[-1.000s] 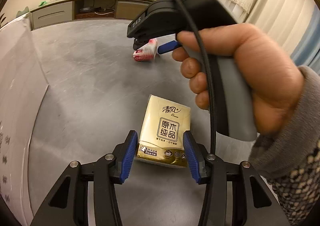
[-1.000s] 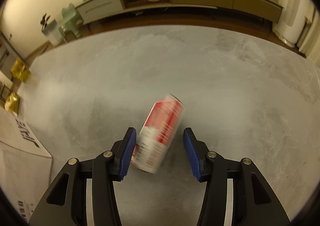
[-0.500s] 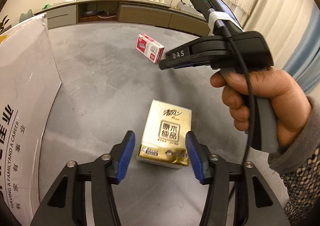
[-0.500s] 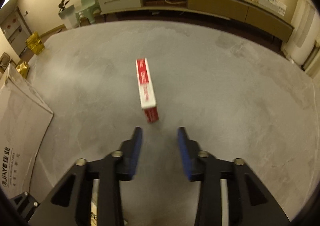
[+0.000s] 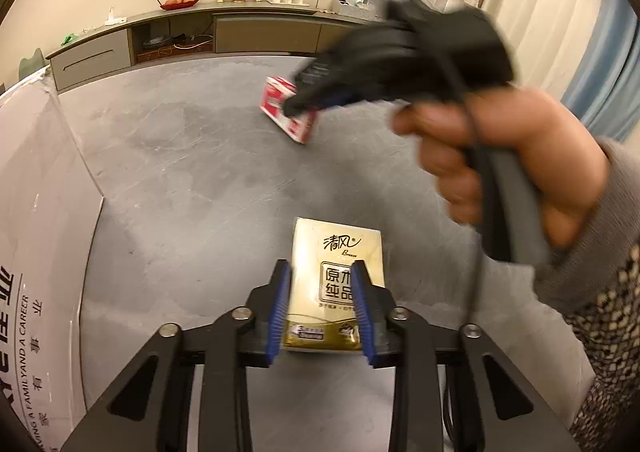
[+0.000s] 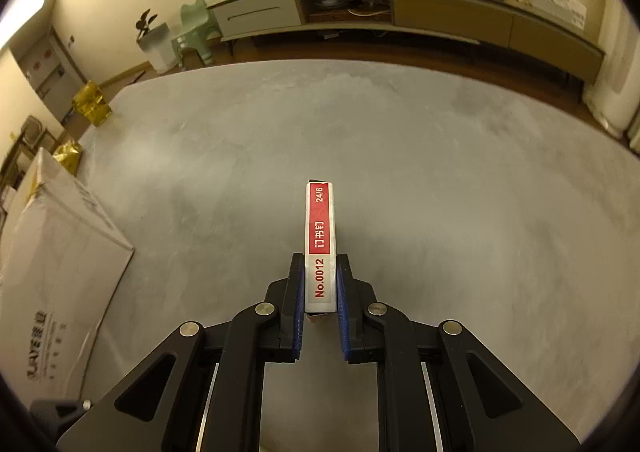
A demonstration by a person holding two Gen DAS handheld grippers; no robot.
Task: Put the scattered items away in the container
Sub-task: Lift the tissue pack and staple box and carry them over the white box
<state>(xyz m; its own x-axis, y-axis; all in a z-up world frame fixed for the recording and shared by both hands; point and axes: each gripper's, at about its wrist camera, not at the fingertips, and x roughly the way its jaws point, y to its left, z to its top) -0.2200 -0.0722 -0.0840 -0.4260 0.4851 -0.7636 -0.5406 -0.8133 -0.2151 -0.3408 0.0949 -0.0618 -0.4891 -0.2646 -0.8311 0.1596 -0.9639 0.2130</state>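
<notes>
A gold tissue pack (image 5: 336,248) lies on the grey floor, and my left gripper (image 5: 322,304) is shut on its near end, blue pads pressing both sides. My right gripper (image 6: 320,258) is shut on a narrow red-and-white staple box (image 6: 319,228), held on edge and pointing forward. In the left wrist view the right gripper (image 5: 298,104) appears blurred in a person's hand (image 5: 520,156), with the staple box (image 5: 286,114) at its tip. The white cardboard container (image 5: 40,212) stands at the left, also visible as the container (image 6: 56,252) in the right wrist view.
A long low cabinet (image 6: 400,8) runs along the far wall, with dishes and glasses on top. Gold bags (image 6: 92,108), a green chair (image 6: 196,32) and a white bin with a plant (image 6: 156,44) stand at the far left. Grey floor (image 6: 480,192) spreads ahead.
My left fingers have closed in on the tissue pack. The right gripper has moved up to the staple box and shut on it.
</notes>
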